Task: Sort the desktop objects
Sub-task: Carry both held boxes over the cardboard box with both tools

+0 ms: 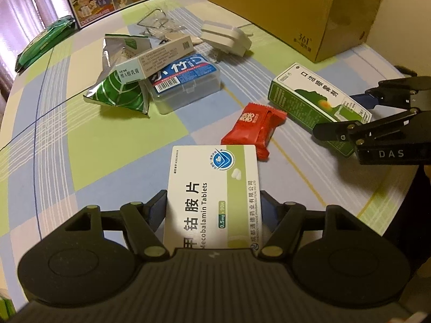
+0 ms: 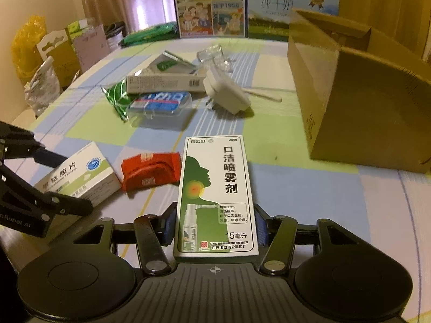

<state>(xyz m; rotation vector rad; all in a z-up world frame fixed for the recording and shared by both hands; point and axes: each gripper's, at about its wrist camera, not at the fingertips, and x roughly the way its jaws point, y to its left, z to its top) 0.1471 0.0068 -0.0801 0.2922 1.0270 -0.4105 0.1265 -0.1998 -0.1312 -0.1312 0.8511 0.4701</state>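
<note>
1. Checked cloth in green, blue and white covers the round worktop (image 2: 296, 188), with milk cartons and curtains behind and an open cardboard box (image 2: 363, 102) standing at the right side

2. Left claw (image 1: 212, 210) is closed narrow on the Mecobalamin tablet box (image 1: 212, 196), its blue pads pressing the two long sides; right claw (image 2: 215, 226) grips the green-and-white mouth spray box (image 2: 218, 193) the same way. Both cartons appear to sit low, at or near the cloth; I cannot tell whether either is lifted

3. Both cartons are thin card, so too hard a squeeze could crush the walls, while too light a hold could let a box pivot and slip out once raised, as each is held near one end

4. Red snack packet (image 1: 253, 129) lies just beside both cartons, its edge hidden behind the tablet box. Dragging either carton rather than lifting it could push the packet across the cloth

5. The claws work near each other, so arms crossing on the way to the cardboard box could knock one against the other

6. Further back, a slim white carton (image 1: 159, 59) rests tilted on a clear plastic case (image 1: 186, 86) and a green foil pouch (image 1: 118, 94), beside a white plug adapter (image 1: 226, 37); a careless sweep could topple that heap
</note>
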